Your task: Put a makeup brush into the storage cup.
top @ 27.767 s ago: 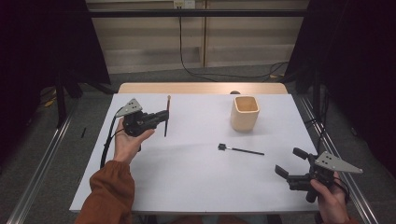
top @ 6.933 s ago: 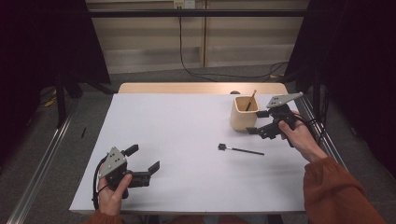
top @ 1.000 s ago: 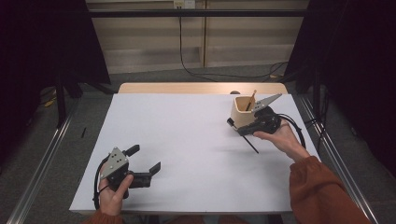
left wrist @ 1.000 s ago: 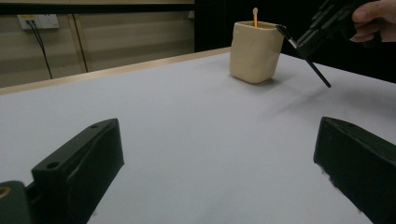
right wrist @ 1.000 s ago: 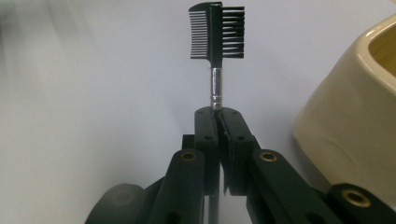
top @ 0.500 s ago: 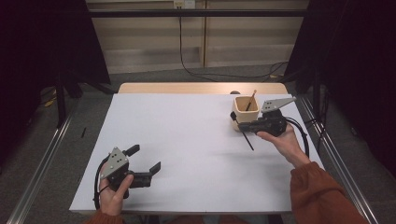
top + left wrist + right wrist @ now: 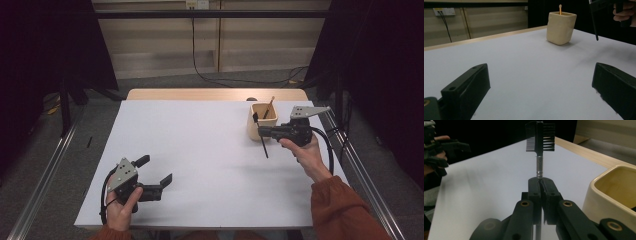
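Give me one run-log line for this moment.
right gripper: shut on brow brush, beside cup | left gripper: open, idle | cup: holds wooden stick

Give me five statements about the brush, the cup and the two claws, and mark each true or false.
1. The right claw is shut on the black brush. True.
2. The brush lies flat on the table. False: it is held off the table, beside the cup.
3. The beige cup is empty. False: a wooden stick stands in it.
4. The left claw is open with nothing between its jaws. True.
5. The cup lies tipped over. False: it stands upright.
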`<state>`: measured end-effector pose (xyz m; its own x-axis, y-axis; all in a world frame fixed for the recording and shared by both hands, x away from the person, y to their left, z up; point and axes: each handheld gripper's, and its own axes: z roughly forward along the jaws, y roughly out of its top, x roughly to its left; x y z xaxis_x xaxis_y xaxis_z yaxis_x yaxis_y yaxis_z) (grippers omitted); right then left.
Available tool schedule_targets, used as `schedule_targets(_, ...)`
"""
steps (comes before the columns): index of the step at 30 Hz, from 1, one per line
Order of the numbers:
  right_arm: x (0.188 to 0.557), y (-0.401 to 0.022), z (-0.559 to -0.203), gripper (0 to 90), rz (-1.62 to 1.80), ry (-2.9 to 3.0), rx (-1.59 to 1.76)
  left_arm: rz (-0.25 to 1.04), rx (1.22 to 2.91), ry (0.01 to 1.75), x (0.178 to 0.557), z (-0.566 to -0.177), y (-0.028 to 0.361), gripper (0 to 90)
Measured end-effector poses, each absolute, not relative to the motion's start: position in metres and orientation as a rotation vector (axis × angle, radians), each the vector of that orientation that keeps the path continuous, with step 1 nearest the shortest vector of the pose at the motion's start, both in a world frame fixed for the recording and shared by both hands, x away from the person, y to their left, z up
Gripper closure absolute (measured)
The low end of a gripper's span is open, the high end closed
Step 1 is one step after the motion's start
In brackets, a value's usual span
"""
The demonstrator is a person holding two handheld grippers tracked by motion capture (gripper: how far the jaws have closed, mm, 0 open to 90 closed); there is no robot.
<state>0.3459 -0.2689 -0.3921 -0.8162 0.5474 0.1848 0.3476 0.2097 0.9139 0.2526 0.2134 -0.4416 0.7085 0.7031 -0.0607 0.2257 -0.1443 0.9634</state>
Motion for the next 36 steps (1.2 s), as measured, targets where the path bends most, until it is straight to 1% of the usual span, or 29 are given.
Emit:
schedule_targets(7, 0.345, -0.274, -0.387, 86.0, 1.745, 2.242, 0.858, 0.485, 1.708, 0.749, 0.253, -0.442, 0.214, 1.5)
schedule_targets(21, 0.343, -0.279, -0.375, 86.0, 1.764, 2.174, 0.835, 0.485, 1.713, 0.752, 0.253, -0.442, 0.214, 1.5)
schedule_targets(36, 0.36, -0.28, -0.353, 86.1, 1.789, 2.102, 0.827, 0.48, 1.709, 0.75, 0.255, -0.443, 0.214, 1.5)
